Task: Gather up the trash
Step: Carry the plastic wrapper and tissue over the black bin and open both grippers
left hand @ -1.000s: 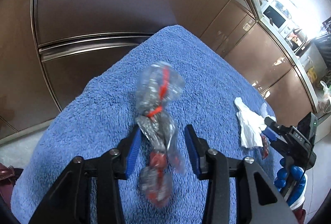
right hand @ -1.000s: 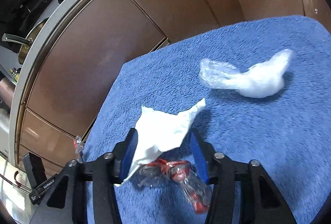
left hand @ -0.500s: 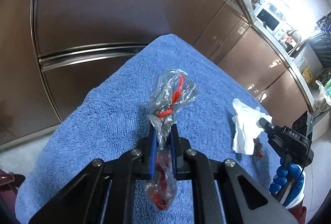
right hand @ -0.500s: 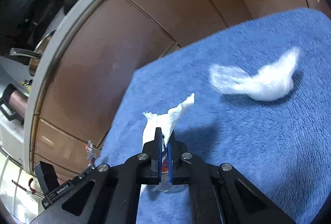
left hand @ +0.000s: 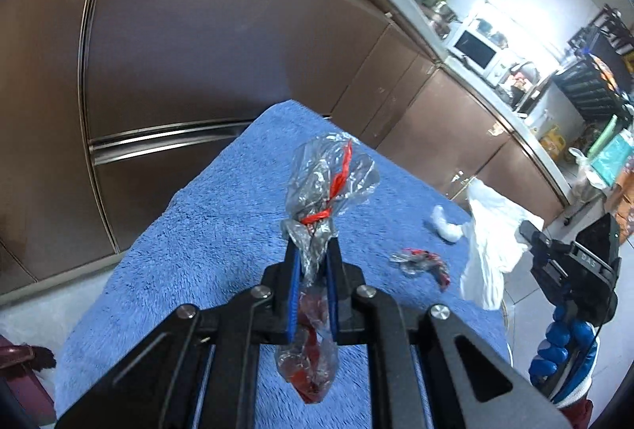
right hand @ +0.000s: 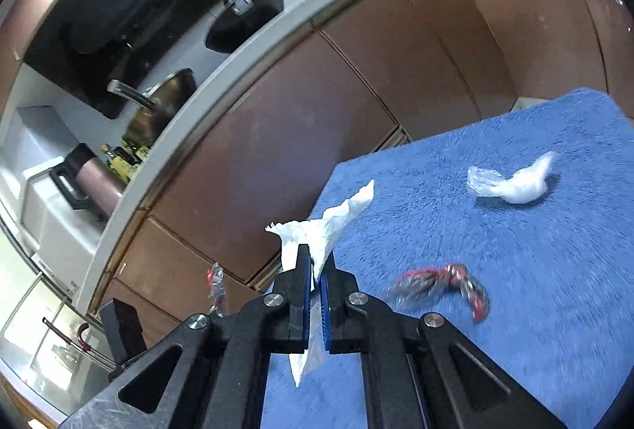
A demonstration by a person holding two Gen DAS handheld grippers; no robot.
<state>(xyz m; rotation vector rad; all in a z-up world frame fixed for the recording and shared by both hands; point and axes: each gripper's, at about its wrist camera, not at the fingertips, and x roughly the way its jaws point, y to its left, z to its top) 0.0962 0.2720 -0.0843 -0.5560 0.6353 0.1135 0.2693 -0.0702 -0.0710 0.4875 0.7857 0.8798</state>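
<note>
Left gripper pinching red-printed clear wrapper (lettering unreadable), right gripper pinching tissue

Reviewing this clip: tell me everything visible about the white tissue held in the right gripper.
The white tissue is thin, crumpled paper, creased and ragged-edged. The right gripper has its jaws shut on its middle, so one pointed end sticks up past the blue pads while another tail hangs below them. It is lifted off the blue towel, touching nothing but the pads. The left wrist view shows it dangling from that gripper beyond the towel's edge.
</note>
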